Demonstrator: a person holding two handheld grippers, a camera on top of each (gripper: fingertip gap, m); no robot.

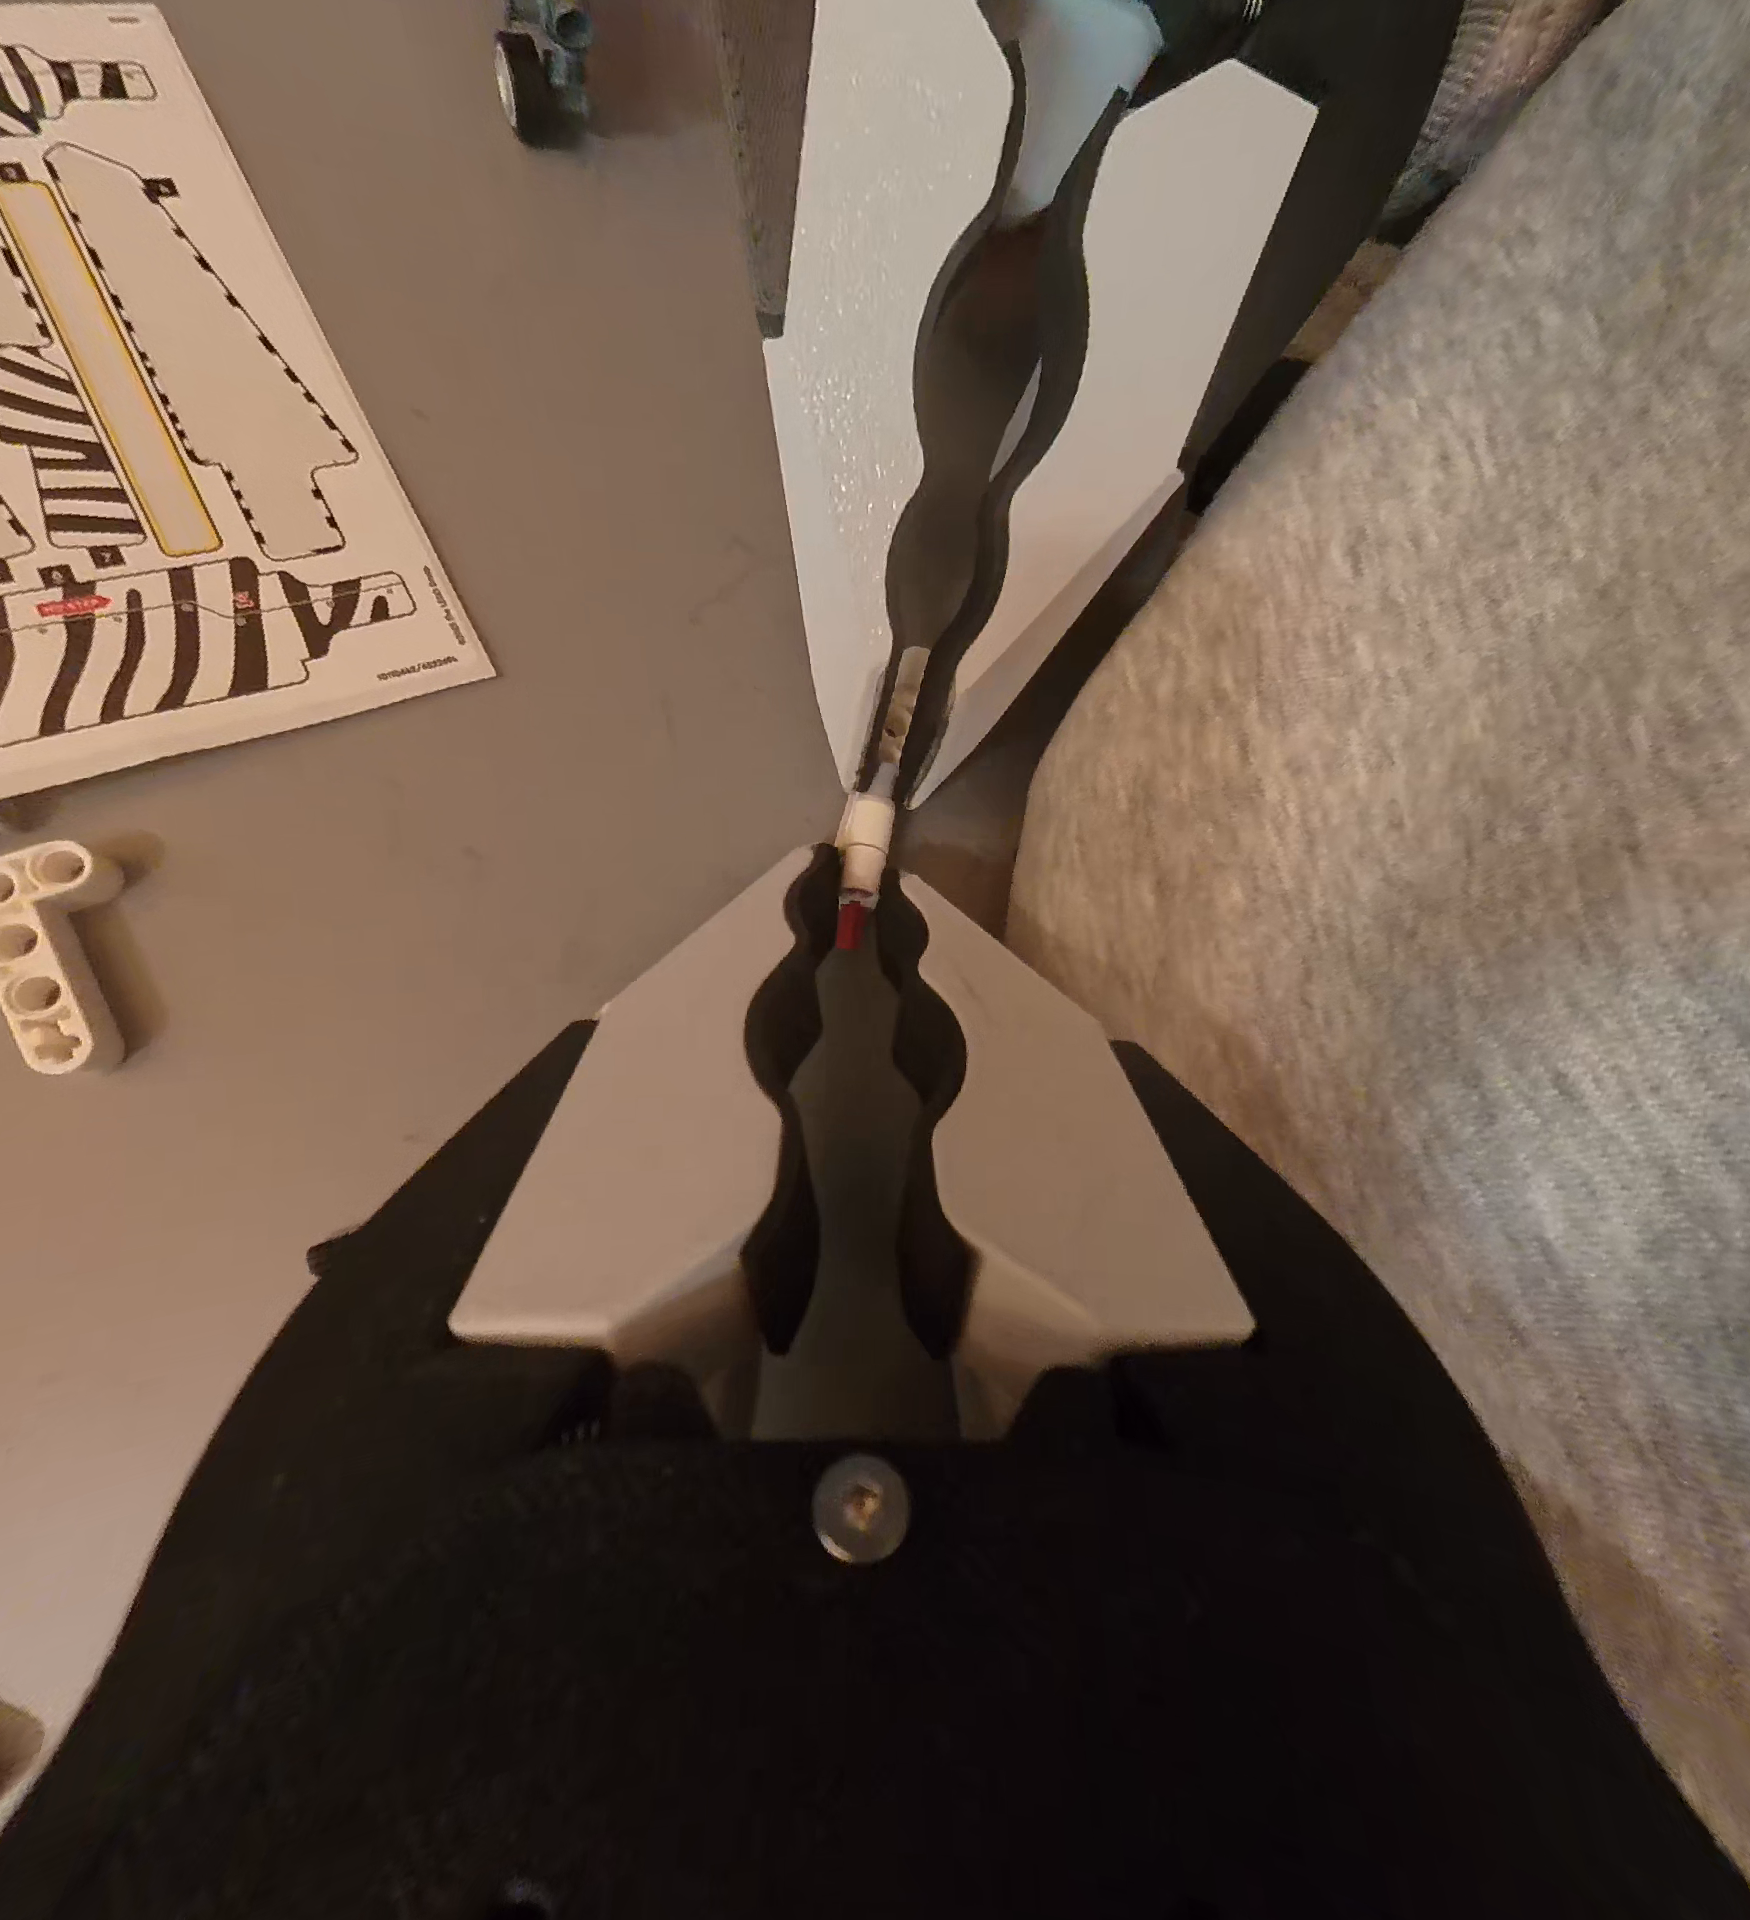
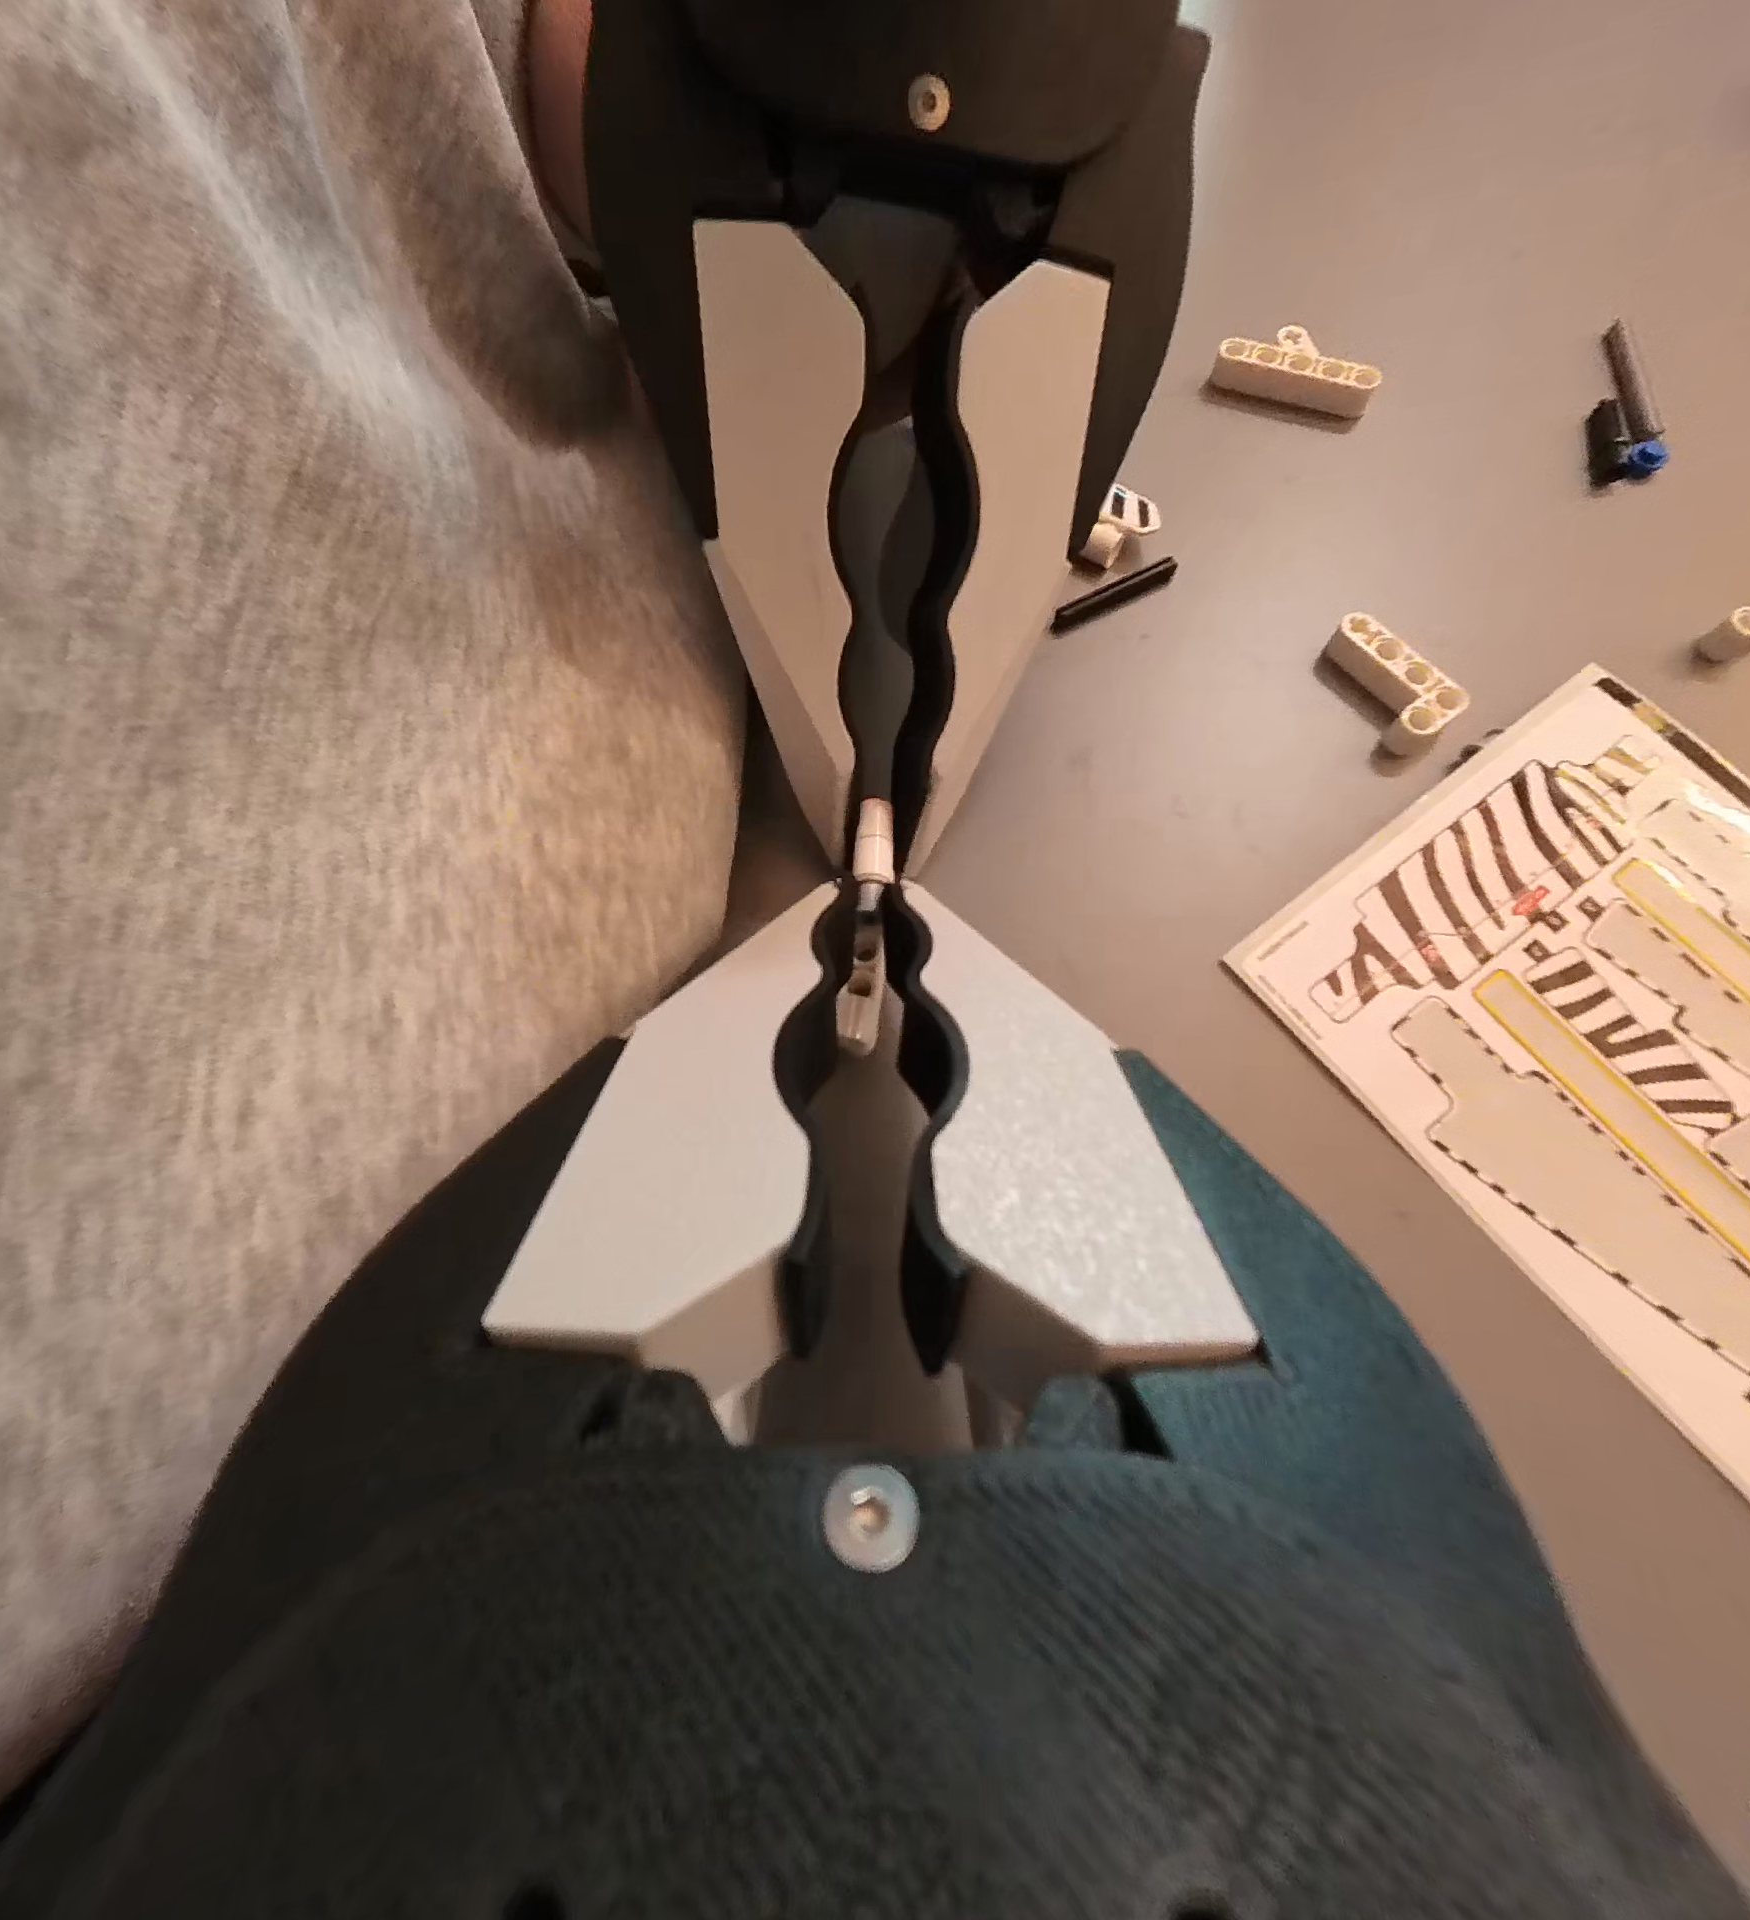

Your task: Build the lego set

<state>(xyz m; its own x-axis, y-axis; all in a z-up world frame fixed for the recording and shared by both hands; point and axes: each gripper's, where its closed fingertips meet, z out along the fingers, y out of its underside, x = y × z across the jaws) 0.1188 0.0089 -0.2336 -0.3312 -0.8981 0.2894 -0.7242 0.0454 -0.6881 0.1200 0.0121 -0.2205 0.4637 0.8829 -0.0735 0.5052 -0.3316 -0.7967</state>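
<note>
The two grippers meet tip to tip above the grey table (image 1: 559, 790). My left gripper (image 1: 855, 883) is shut on a small red pin (image 1: 850, 925) with a white cylinder (image 1: 866, 831) on its far end. My right gripper (image 2: 866, 904) is shut on a small white connector with holes (image 2: 858, 997). In the left wrist view the right gripper (image 1: 892, 774) comes in from above, its connector (image 1: 897, 707) touching the cylinder. In the right wrist view the left gripper (image 2: 876, 852) comes from above with the cylinder (image 2: 873, 836) at its tips.
A zebra-striped sticker sheet (image 1: 123, 416) (image 2: 1577, 1039) lies on the table. A white L-shaped beam (image 1: 40, 945) (image 2: 1396, 675), a straight white beam (image 2: 1286, 379), a black axle (image 2: 1110, 592) and a black pin with a blue end (image 2: 1624, 416) lie loose. A grey-clothed person (image 1: 1422, 831) (image 2: 227, 623) is close beside the grippers.
</note>
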